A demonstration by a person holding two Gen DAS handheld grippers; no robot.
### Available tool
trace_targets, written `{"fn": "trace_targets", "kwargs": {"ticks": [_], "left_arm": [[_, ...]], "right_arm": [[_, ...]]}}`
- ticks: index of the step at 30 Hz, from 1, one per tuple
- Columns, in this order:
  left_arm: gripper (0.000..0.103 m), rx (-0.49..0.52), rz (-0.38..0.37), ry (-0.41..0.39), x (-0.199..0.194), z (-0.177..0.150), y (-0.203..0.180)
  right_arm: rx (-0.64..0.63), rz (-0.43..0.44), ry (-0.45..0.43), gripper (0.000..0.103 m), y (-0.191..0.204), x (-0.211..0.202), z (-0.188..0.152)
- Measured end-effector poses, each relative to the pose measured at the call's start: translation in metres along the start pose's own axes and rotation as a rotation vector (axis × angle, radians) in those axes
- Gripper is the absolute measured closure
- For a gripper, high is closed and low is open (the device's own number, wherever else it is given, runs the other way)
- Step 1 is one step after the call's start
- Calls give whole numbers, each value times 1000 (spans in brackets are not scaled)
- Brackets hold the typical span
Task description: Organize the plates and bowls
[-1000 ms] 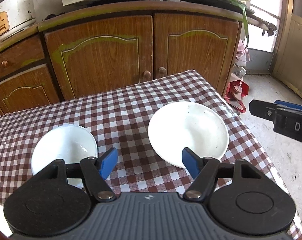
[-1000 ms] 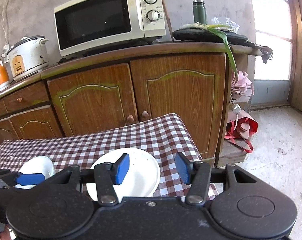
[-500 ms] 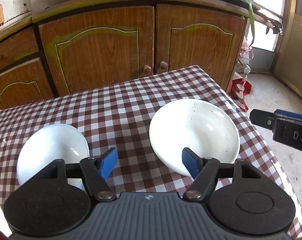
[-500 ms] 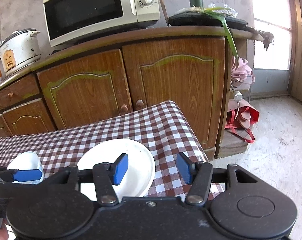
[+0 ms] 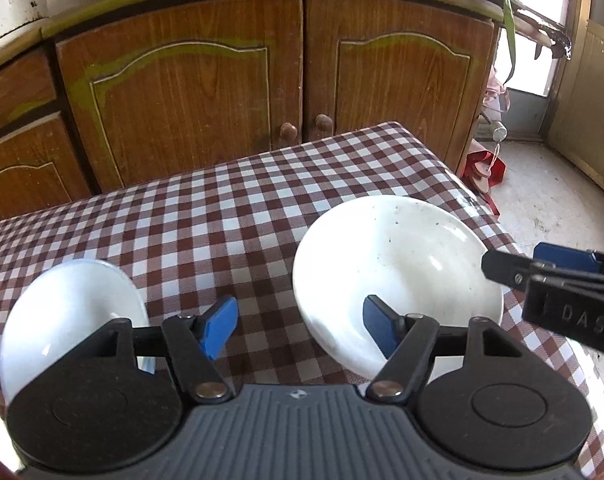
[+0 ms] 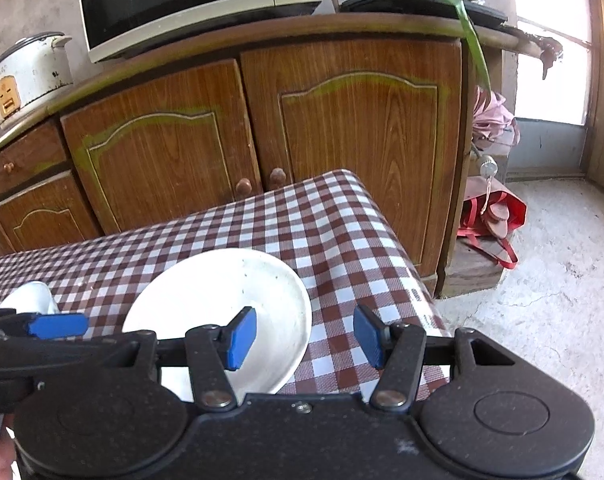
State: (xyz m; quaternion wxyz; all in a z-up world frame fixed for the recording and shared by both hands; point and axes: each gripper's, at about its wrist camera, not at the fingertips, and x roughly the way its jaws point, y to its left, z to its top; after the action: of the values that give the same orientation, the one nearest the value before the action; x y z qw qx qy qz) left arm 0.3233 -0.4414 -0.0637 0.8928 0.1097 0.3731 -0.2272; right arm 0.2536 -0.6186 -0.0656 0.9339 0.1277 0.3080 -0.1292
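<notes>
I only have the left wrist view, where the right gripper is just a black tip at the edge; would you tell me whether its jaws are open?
Observer: Yes, the right gripper is open, with nothing between its blue pads.
Operator: Where does it sit relative to the shallow round white plate?
Observer: In the right wrist view the plate's right rim falls between the pads: one appears over the plate, the other over the brown-and-white checked tablecloth.
Operator: And what is the pale strip above the brown wooden cabinet?
Observer: A white microwave oven with a dark door, standing on the cabinet top.
</notes>
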Motion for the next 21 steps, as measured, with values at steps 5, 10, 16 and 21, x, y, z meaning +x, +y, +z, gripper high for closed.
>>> {"fn": "trace_targets", "kwargs": {"ticks": [5, 10, 16, 21], "left_arm": [[33, -3, -13, 6, 13, 3, 0], [42, -8, -16, 15, 27, 3, 0], [57, -61, -53, 49, 47, 3, 6], [74, -83, -101, 27, 51, 6, 6]], "right_arm": [[22, 3, 14, 37, -3, 12, -5], [33, -1, 22, 37, -6, 24, -7], [64, 29, 36, 37, -7, 39, -13], [67, 48, 47, 77, -3, 51, -16]]}}
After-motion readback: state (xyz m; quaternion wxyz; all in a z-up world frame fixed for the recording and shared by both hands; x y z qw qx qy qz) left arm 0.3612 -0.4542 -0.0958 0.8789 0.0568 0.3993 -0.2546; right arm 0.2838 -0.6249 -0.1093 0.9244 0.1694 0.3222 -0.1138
